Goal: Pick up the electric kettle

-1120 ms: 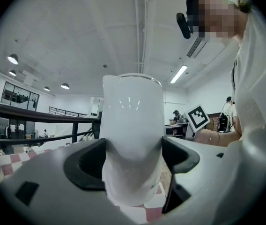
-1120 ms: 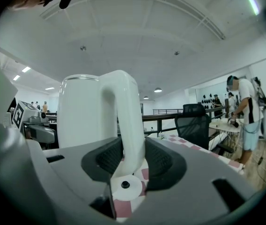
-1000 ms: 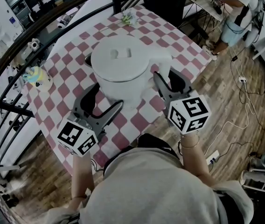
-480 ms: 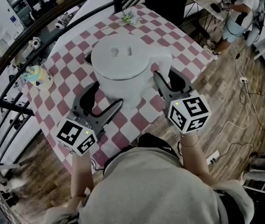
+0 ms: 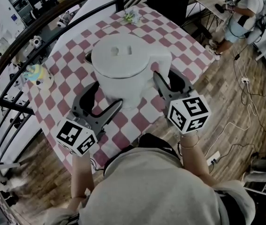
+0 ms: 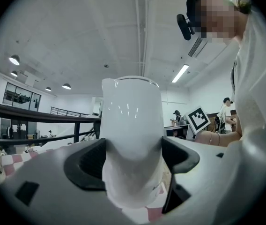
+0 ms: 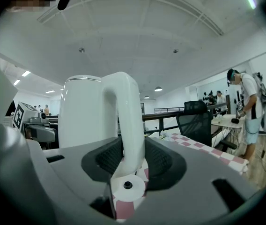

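- Checked red-and-white cloth covered the table [image 5: 67, 86], which stood on a wooden floor [image 5: 226, 102] beside a dark curved railing [image 5: 39, 25]. A person [image 5: 243, 11] stood well apart at 2 o'clock.
- The white kettle [image 5: 121, 62] stood upright near the middle of the table with its lid on. Its handle [image 7: 123, 121] was turned toward 4 o'clock.
- The left claw [image 5: 106, 96], at 7 o'clock of the kettle, was closed on the lower part of the kettle's body. In the left gripper view both pads lay against the white wall with no gap showing.
- The right claw [image 5: 168, 78], at 4 o'clock of the kettle, gripped the handle. Its pads pressed on either side of the upright bar, low down.
- Step in hand, as a judgement: the grasp. Both holds appeared made, the kettle seemed to rest on the cloth, and the lift had not yet begun.
- Next move, as a judgement: both claws would need to rise together and level so that the kettle stayed upright. The left hold lay on a smooth rounded wall and might slip, so the handle grip should carry most of the weight.
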{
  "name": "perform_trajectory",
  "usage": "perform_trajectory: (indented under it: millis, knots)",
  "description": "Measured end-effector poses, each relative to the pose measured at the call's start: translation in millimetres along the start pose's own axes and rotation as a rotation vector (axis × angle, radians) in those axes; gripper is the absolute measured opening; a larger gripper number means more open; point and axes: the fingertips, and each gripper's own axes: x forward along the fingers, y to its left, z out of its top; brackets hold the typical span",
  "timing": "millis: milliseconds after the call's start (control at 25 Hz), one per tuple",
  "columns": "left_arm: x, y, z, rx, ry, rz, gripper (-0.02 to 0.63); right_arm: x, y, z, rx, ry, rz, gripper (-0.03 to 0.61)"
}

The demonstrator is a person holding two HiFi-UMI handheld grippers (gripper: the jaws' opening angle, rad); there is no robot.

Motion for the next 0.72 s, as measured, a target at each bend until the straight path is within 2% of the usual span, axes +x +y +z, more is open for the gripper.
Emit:
perform_trajectory:
  millis: [720]
  knots:
    - [6.4, 1.1, -2.6, -0.001, 0.004, 0.0, 0.4, 2.2, -5.8, -1.0, -0.012, 0.011, -0.002, 0.149]
